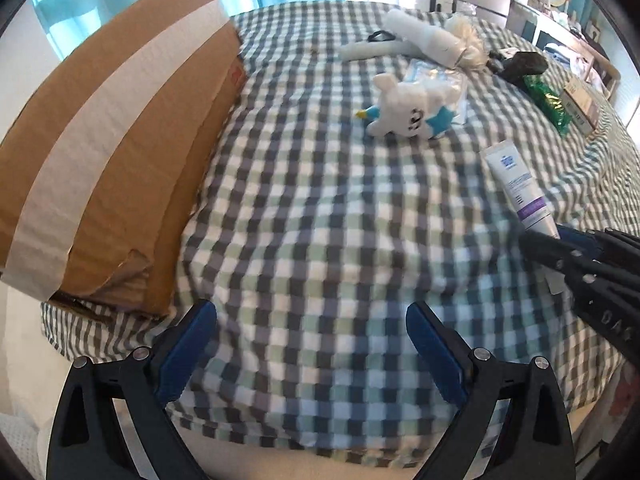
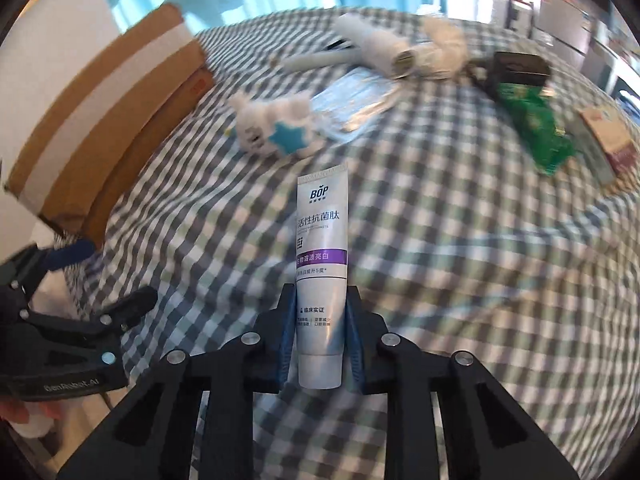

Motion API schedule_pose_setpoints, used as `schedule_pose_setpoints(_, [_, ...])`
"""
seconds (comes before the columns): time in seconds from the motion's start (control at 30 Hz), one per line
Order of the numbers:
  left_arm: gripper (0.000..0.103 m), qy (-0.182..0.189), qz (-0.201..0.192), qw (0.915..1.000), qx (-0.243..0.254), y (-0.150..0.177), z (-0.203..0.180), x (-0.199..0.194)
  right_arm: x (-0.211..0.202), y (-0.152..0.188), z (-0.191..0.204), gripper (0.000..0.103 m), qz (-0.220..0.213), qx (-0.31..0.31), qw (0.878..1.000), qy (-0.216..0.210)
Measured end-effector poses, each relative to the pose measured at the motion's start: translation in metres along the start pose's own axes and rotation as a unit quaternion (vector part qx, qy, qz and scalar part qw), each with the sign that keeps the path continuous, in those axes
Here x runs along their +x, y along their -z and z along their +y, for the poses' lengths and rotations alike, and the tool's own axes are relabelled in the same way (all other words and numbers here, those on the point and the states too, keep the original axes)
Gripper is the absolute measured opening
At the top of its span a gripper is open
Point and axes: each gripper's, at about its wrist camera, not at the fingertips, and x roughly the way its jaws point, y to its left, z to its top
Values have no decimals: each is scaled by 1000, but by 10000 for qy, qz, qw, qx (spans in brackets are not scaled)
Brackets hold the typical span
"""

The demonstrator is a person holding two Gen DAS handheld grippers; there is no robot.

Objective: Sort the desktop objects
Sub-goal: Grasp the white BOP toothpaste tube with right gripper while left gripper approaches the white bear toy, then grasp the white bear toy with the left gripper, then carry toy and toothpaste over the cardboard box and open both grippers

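we have the toothpaste tube pinched between the jaws of the right gripper, the blue pads pressing its two sides low down near the cap end, while the flat crimped end sticks forward out of the jaws over the checked cloth. the left gripper hangs with its jaws spread and nothing between them, only cloth beyond. we judge the tube light and soft-walled: it will dent under a hard squeeze and its glossy skin could slide, so the stiffer shoulder by the cap is the sound place to hold, and that is about where we hold it. ahead of the right jaws and to the left lies a small white plush toy, soft and easy to take by the body; further left stands a taped cardboard box, and far ahead to the right a green packet, crinkly and thin, by our guess.
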Motion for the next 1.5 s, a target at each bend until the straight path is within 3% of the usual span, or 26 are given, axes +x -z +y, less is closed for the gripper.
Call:
schedule_pose_setpoints(0.13, [98,183,-160,9997,89,-13,-18,-4,-19,-3,-21,23,-288,331,9990,76])
schedule_pose_setpoints(0.43, [98,654,-584,9961,130,-80,-56,9,-22,-5,-58,23,-516,884,9947,66])
schedule_pose_setpoints(0.6, [98,610,-506,9964,-288,-102,-55,34,-26,-5,-73,23,-649,1027,9926,5])
schedule_pose_setpoints(0.87, [98,826,-424,9884,-1200,-122,-38,72,-23,-7,-92,23,-704,1253,9896,12])
schedule_pose_setpoints(0.93, [83,732,-329,9883,-1295,-124,-36,78,-20,-7,-94,23,-658,1292,9894,21])
schedule_pose_setpoints(0.97, [83,683,-276,9894,-1249,-125,-37,78,-20,-6,-94,23,-633,1296,9895,-1])
schedule_pose_setpoints(1.2, [83,836,-356,9931,-737,-112,-38,50,-32,-6,-86,23,-792,1151,9901,121])
schedule_pose_setpoints(1.5, [83,917,-431,9942,-373,-71,-33,-35,-88,4,-54,23,-1074,895,9894,390])
